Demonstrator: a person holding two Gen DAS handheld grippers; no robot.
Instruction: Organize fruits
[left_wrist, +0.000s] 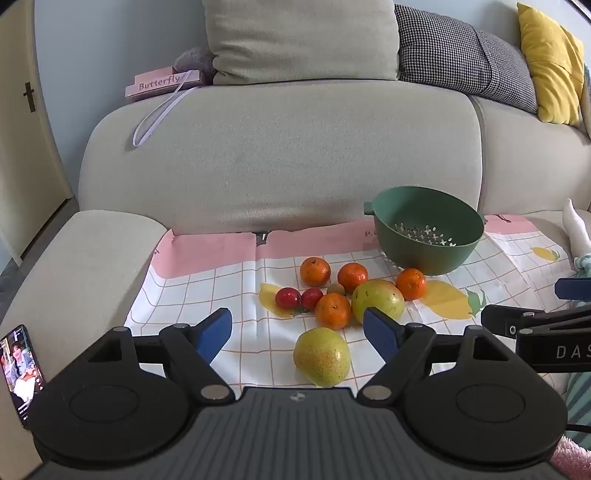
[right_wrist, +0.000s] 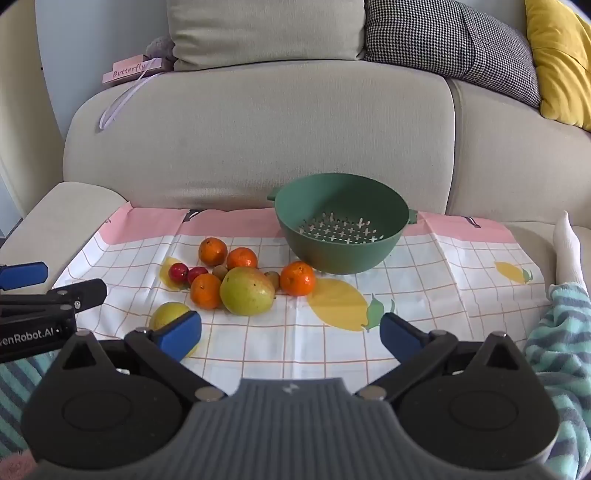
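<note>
Left wrist view: the left gripper (left_wrist: 298, 330) hangs low over the checked cloth (left_wrist: 207, 291) with its blue fingers (left_wrist: 214, 332) spread wide and nothing between them. A yellow-green pear (left_wrist: 322, 356) lies on the cloth in the gap between the fingers, close to the camera and touching neither. Beyond it sits a second, larger pear (left_wrist: 377, 301), ringed by four oranges: one (left_wrist: 332, 311) against its left side, two (left_wrist: 315, 271) (left_wrist: 352, 277) behind, and one (left_wrist: 410, 283) to its right. Two small red fruits (left_wrist: 287, 297) (left_wrist: 311, 298) lie side by side left of the front orange. A small brown fruit (left_wrist: 336, 288) sits among the oranges. The green colander (left_wrist: 428, 229) stands at the back right of the cloth, holding nothing. The right gripper (left_wrist: 532, 321) shows partly at the right edge. A phone (left_wrist: 20, 373) leans on the sofa arm at the left.

Right wrist view: the right gripper (right_wrist: 291, 334) is also spread wide and holds nothing, over a bare patch of cloth (right_wrist: 443, 280). The near pear (right_wrist: 170, 315) is half hidden behind the left finger (right_wrist: 181, 334). The fruit cluster lies ahead to the left, the big pear (right_wrist: 246, 291) at its middle. The colander (right_wrist: 341, 225) stands straight ahead against the sofa (right_wrist: 258, 140), apart from the nearest orange (right_wrist: 297, 278). The left gripper (right_wrist: 48, 291) juts in from the left edge.
</note>
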